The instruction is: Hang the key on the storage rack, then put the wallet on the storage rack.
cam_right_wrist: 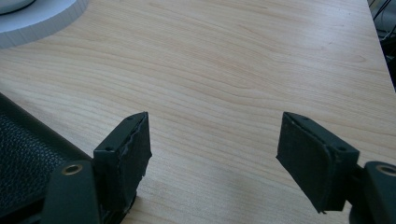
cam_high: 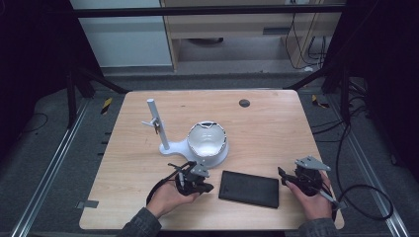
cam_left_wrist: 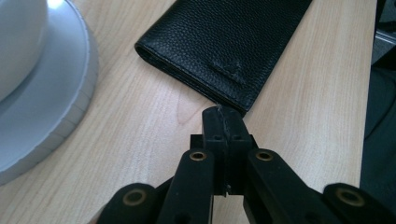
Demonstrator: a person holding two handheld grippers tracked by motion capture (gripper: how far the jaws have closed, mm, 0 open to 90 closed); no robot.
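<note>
The left claw [cam_left_wrist: 223, 111], jaws pressed together on nothing, is nosing the flat black pebbled-leather wallet [cam_high: 249, 188] (corner first). The right claw [cam_right_wrist: 212, 154] is gaping wide beside it; it should probably close squarely over the wallet's edge.

Left gripper [cam_high: 210, 187]: black linkage body, brass-coloured pivot bushings, small screw recesses near the jaw tips, grey three-cornered plate on top. Right gripper [cam_high: 281, 173]: same black build and grey plate, with rough-edged dark pads [cam_right_wrist: 137, 147] on the jaw faces. A black cable trails from it. Both sleeves are dark grey.
</note>
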